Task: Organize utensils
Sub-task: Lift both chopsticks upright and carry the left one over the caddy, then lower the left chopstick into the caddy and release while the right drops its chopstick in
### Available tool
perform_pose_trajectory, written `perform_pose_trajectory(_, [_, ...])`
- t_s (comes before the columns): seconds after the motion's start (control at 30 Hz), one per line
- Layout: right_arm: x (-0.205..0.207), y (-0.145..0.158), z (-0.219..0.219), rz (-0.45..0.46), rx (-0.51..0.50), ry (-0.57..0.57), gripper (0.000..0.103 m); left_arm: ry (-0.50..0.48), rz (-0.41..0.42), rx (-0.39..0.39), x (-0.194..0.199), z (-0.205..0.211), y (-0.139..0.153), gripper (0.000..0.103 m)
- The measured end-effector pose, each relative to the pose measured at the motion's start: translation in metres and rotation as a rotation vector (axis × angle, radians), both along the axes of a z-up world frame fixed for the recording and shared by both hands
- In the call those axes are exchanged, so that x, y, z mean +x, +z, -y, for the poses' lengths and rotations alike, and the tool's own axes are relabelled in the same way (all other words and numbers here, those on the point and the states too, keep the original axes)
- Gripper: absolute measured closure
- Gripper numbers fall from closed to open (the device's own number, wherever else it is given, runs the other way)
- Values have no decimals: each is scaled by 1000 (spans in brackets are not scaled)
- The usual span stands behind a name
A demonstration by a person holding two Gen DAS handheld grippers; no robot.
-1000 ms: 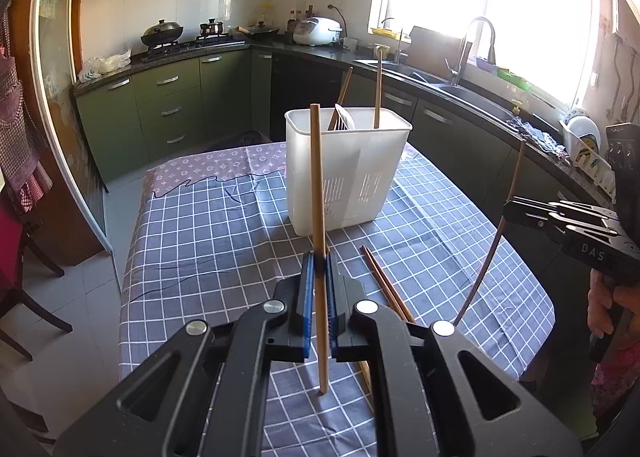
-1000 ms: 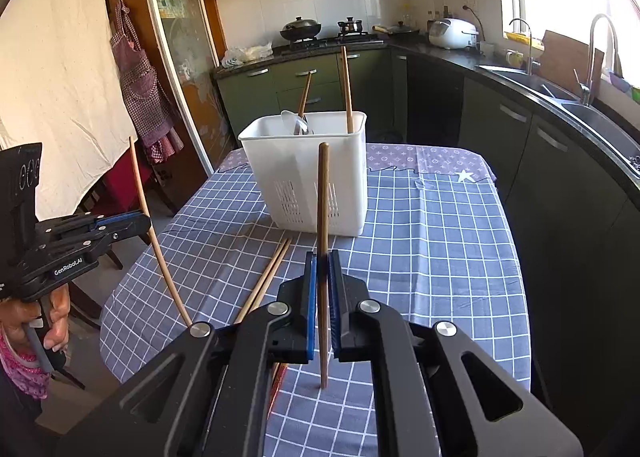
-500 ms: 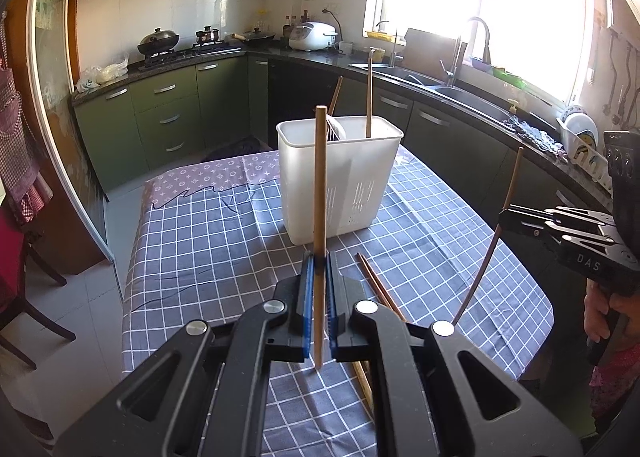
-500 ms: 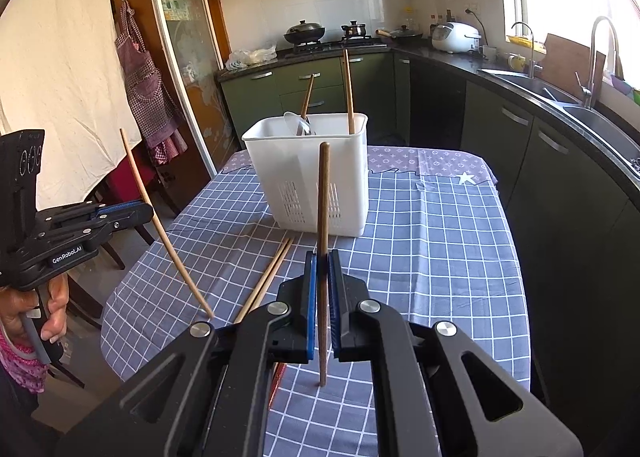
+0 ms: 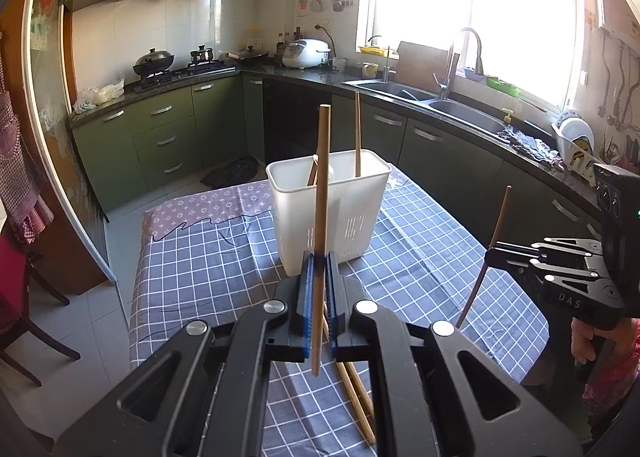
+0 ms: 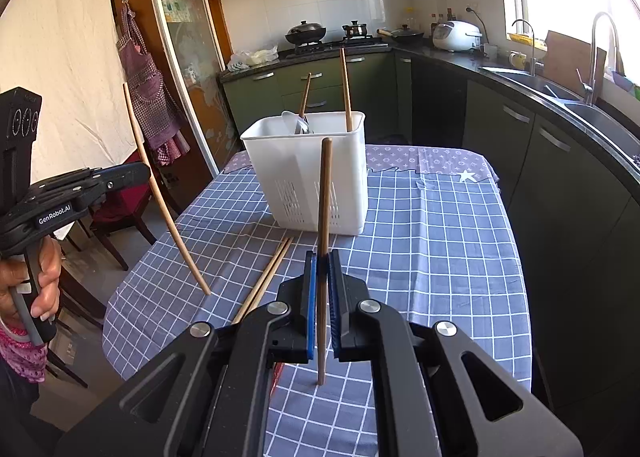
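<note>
Each gripper is clenched on one chopstick, and both sticks stand nearly upright across the jaws — so the coming move turns on getting a stick's lower tip above the open top of the white holder (image 5: 328, 209), which stands ahead of both grippers on the checked cloth (image 5: 208, 257). In the left wrist view the left gripper (image 5: 318, 289) pinches its chopstick (image 5: 321, 193) below mid-length; the stick's top overlaps the holder's rim, its foot hangs clear of the cloth. The right gripper (image 6: 323, 289) holds its own chopstick (image 6: 325, 209) the same way, the holder straight ahead and a little left of the jaws. Judged from both views, the left gripper looks the nearer to the holder, so it likely goes first. Already in the holder: two upright chopsticks (image 6: 345, 89) and what looks like a spoon (image 6: 294, 123). A loose pair of chopsticks (image 6: 264, 277) lies flat on the cloth between grippers and holder, long axis running toward the holder — still to be gathered.
</note>
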State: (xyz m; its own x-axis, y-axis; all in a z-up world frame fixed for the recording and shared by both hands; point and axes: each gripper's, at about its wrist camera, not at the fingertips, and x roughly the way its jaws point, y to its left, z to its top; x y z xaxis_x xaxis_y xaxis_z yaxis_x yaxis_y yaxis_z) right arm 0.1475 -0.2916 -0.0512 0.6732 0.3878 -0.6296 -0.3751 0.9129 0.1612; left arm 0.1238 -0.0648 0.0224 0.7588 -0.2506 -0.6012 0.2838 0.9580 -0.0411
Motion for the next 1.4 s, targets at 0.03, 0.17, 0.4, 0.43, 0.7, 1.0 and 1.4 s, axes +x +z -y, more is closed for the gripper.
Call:
perform_pose_trajectory(0.03, [0, 0, 1, -1, 3, 1, 96, -2, 3, -1, 0, 0, 2, 97])
perform_pose_trajectory(0.17, [0, -1, 4, -3, 10, 3, 96, -11, 11, -8, 4, 4, 13, 97])
perform_pose_trajectory(0.4, [1, -1, 8, -5, 20, 1, 96, -21, 35, -9, 14, 12, 34, 97])
perform_pose_trajectory(0.43, [1, -1, 9, -6, 21, 0, 96, -22, 40, -6, 16, 13, 37, 97])
perform_pose_trajectory(0.7, [1, -2, 10, -7, 24, 4, 96, -20, 92, -3, 26, 21, 65, 97])
perform_pose_trajectory(1.0, [5, -3, 14, -14, 41, 8, 96, -10, 133, -5, 37, 26, 89, 97])
perform_pose_trajectory(1.4, [23, 47, 22, 49, 184, 38, 96, -44, 5, 3, 39, 15, 45, 97])
